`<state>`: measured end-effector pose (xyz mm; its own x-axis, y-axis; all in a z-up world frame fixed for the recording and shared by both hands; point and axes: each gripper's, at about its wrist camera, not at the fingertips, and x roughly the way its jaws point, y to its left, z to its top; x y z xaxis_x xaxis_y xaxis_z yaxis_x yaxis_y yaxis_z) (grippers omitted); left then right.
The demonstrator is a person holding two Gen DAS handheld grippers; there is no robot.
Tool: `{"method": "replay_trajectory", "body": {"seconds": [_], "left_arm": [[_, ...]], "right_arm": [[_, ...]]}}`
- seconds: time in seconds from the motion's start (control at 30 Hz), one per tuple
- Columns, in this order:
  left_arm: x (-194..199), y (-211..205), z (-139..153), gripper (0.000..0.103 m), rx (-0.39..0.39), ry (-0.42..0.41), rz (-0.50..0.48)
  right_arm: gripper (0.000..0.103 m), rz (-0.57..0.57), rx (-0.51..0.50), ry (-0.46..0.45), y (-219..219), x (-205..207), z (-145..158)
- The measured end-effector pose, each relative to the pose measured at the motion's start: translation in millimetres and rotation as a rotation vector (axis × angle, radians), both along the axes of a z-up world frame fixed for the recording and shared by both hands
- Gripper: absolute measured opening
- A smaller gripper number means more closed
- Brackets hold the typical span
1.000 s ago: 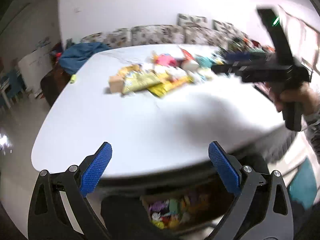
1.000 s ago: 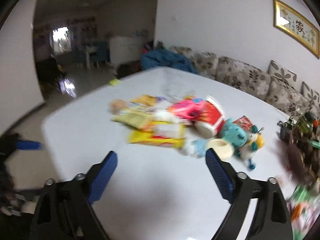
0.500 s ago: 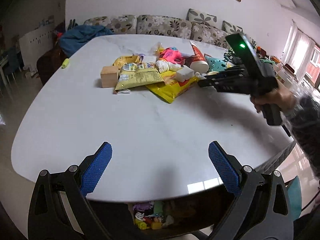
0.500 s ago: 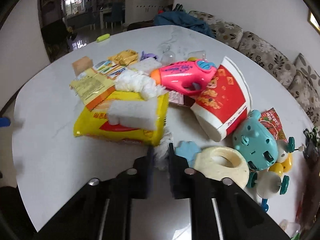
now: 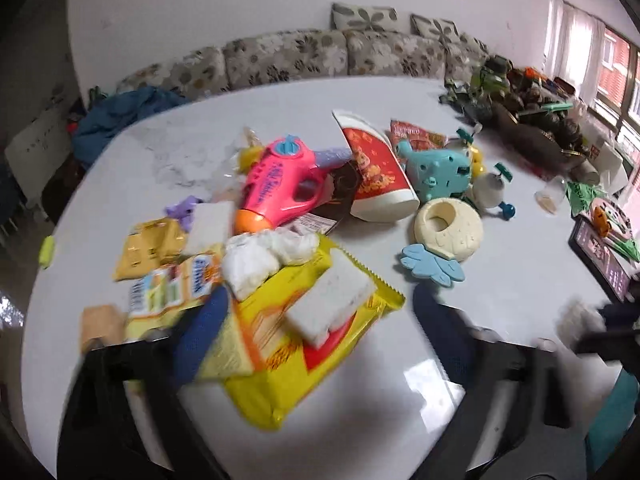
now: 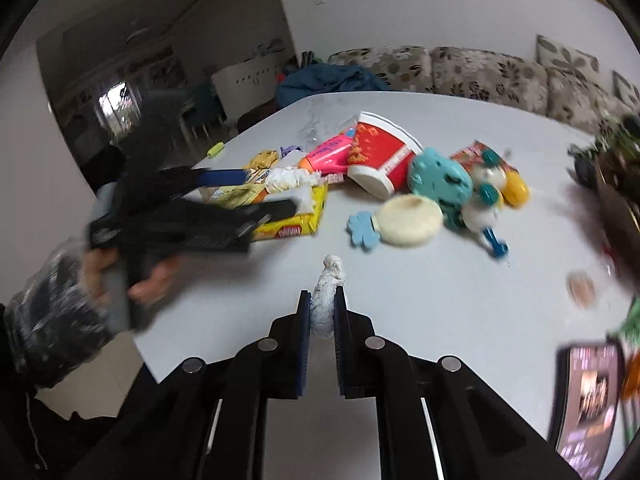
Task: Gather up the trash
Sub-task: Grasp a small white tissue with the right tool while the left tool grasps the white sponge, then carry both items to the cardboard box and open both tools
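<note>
A pile of trash and toys lies on the white table point(image 5: 500, 272). My left gripper point(image 5: 318, 312) hovers over its near edge with the jaws closing. A yellow snack bag point(image 5: 276, 380) with a white sponge point(image 5: 332, 304) on top lies between the blurred fingers, and the right finger stands clear of the bag. My right gripper point(image 6: 322, 296) is shut on a crumpled white tissue point(image 6: 328, 280), held above bare table near the front. In the right wrist view the left gripper point(image 6: 256, 192) reaches over the yellow bag point(image 6: 296, 224). A second tissue wad point(image 5: 260, 260) and a red paper cup point(image 5: 376, 168) lie in the pile.
A pink toy gun point(image 5: 280, 184), teal toy point(image 5: 436, 168), cream round toy point(image 5: 448, 232), pale snack packets point(image 5: 172, 292) and a wooden block point(image 5: 100, 324) share the pile. Dark clutter point(image 5: 532, 120) and a tablet point(image 5: 600, 248) fill the right side. A sofa point(image 5: 304, 56) runs behind.
My left gripper has swept forward from the table's near edge to the pile, its jaws narrowing. The right gripper has pulled back from the pile, carrying the tissue.
</note>
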<state>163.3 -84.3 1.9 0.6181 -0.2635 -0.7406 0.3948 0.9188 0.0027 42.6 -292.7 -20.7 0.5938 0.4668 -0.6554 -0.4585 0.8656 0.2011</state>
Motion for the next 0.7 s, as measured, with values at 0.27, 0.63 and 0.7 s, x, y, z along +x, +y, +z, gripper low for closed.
{"method": "replay_trajectory", "body": {"seconds": [0.27, 0.63, 0.7], "left_arm": [[-11.7, 17.3, 18.3, 0.022, -0.038, -0.037, 0.000], [-200.8, 69.8, 69.4, 0.024, -0.029, -0.165, -0.067], [-228.9, 71.8, 48.4, 0.024, -0.002, -0.115, -0.085]], "right_arm": [[0.011, -0.039, 0.055, -0.019, -4.7, -8.7, -0.3], [0.011, 0.142, 0.027, -0.012, 47.5, -96.3, 11.0], [0.011, 0.190, 0.016, 0.049, 57.7, -117.6, -5.4]]}}
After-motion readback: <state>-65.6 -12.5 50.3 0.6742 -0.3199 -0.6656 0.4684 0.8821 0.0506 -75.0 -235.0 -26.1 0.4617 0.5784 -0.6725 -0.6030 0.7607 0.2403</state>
